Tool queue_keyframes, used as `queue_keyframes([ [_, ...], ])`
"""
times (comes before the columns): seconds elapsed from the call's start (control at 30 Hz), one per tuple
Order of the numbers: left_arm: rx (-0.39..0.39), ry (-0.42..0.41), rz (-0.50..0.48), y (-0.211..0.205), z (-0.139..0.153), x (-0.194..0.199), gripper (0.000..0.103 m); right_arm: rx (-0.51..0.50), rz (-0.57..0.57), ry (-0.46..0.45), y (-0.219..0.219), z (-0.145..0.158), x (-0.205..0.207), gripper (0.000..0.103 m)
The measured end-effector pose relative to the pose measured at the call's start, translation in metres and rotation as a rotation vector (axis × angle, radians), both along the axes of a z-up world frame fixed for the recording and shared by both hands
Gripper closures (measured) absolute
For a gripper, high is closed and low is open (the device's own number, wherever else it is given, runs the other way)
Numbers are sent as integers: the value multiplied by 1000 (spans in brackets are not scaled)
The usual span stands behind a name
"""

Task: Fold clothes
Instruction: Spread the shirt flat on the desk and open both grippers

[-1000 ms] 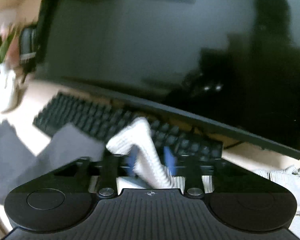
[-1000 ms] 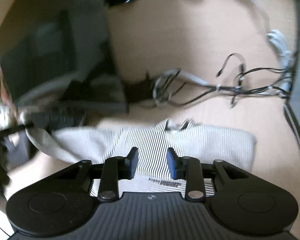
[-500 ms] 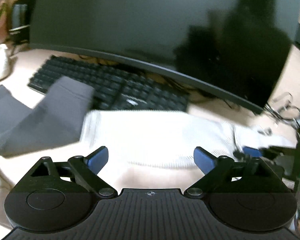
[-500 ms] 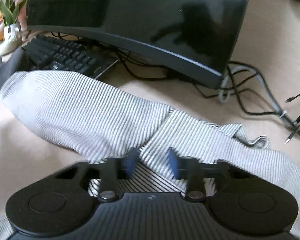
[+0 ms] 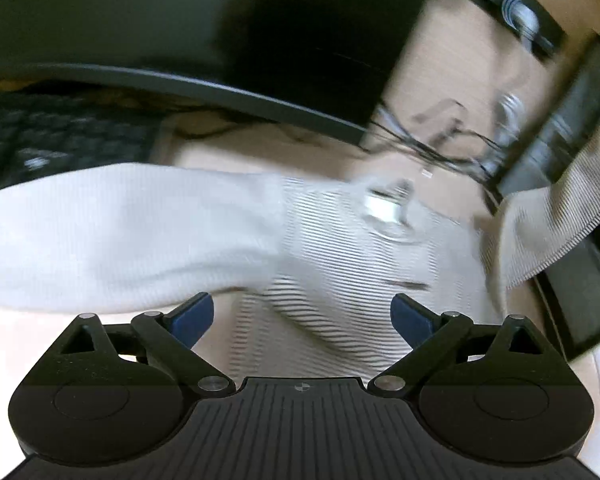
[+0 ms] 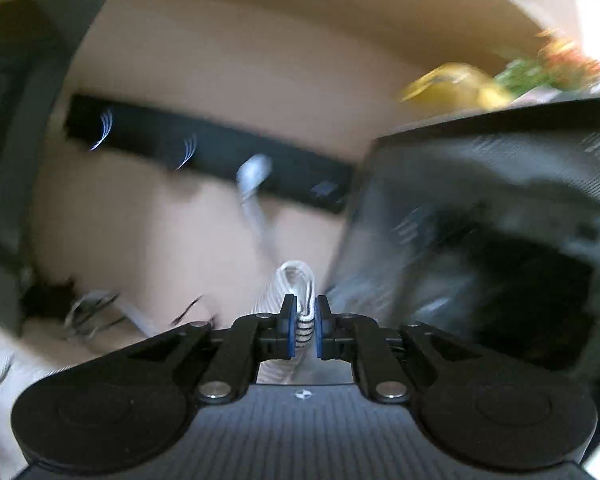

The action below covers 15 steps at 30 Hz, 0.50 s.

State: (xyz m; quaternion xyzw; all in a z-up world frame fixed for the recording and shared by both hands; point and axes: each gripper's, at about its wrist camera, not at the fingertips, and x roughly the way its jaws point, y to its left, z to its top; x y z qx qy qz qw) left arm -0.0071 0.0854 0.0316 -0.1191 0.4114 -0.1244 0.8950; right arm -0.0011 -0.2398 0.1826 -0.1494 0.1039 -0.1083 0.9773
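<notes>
A white top with thin black stripes (image 5: pixel 340 256) lies on the tan desk in the left wrist view, one sleeve (image 5: pixel 120 236) folded across it to the left and another part (image 5: pixel 548 232) lifted at the right. My left gripper (image 5: pixel 302 320) is open and empty just above its near edge. My right gripper (image 6: pixel 304 330) is shut on a pinched fold of the striped top (image 6: pixel 302 292) and holds it raised. Both views are blurred.
A dark monitor (image 5: pixel 180 20) and a black keyboard (image 5: pixel 52 136) stand behind the top, with tangled cables (image 5: pixel 452 140) at the right. In the right wrist view a black bar (image 6: pixel 204 152), a dark box (image 6: pixel 500 240) and yellow and orange items (image 6: pixel 500 76) are ahead.
My left gripper let go of the sleeve, opened and swung right. My right gripper closed on the striped top and lifted it, turning toward the desk's back right.
</notes>
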Motion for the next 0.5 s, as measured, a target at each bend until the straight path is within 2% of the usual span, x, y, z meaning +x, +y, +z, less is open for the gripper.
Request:
queue_keyframes([
  [0.13, 15, -2, -64, -21, -4, 4, 5, -2, 17, 105, 2, -35, -4, 101],
  [0.23, 33, 13, -76, -27, -9, 7, 6, 105, 90, 279, 9, -77, -6, 101],
  [0.3, 47, 28, -79, -31, -12, 10, 17, 184, 118, 393, 14, -106, -9, 99],
  [0.33, 54, 41, -76, -32, -13, 11, 26, 225, 121, 441, 16, -119, -10, 93],
  [0.37, 56, 52, -72, -33, -15, 13, 27, 267, 123, 488, 17, -132, -12, 83],
  [0.43, 55, 66, -64, -31, -18, 16, 29, 361, 103, 549, 15, -152, -7, 69],
  [0.5, 59, 78, -68, -34, -21, 20, 35, 447, 95, 590, 13, -164, 4, 65],
])
